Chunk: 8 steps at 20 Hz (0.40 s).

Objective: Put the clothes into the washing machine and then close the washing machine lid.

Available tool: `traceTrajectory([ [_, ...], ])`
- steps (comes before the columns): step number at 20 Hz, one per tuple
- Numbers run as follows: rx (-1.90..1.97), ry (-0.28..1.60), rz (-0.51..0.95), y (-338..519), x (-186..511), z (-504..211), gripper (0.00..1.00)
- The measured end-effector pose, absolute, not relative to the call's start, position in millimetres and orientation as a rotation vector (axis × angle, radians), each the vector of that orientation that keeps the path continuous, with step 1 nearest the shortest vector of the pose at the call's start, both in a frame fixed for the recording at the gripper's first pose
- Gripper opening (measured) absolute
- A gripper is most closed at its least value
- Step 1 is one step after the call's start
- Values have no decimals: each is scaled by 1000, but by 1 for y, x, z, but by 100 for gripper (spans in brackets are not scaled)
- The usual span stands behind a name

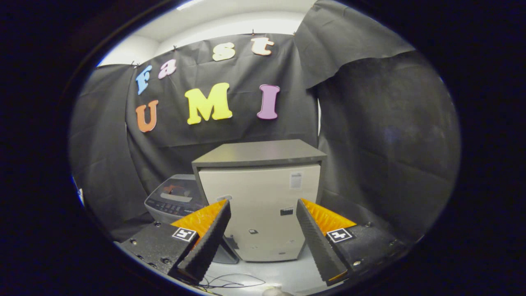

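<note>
My gripper [262, 202] is open, its fingers spread wide with nothing between them. Beyond the left finger [205, 242] sits the grey washing machine [174, 199], low on the floor. Its control panel faces me, and its right part is hidden behind a cabinet. I cannot tell how its lid stands. The cabinet [261, 205] is beige with a dark grey top and stands straight ahead, framed between the two fingers.
The cabinet and the machine stand on a pale floor [283, 271]. A thin dark cable [234, 282] lies on it close below the fingers. Black cloth walls [386, 156] close the booth behind and to the right.
</note>
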<state>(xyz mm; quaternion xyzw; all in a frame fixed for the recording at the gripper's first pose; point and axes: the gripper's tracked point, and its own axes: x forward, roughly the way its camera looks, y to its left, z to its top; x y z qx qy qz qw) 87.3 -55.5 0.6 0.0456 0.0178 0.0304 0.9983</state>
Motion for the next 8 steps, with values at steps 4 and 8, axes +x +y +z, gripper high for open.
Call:
traceTrajectory([
  [4,59,38,12,-63,77,-9,100],
  [8,45,38,1,-64,64,-10,100],
])
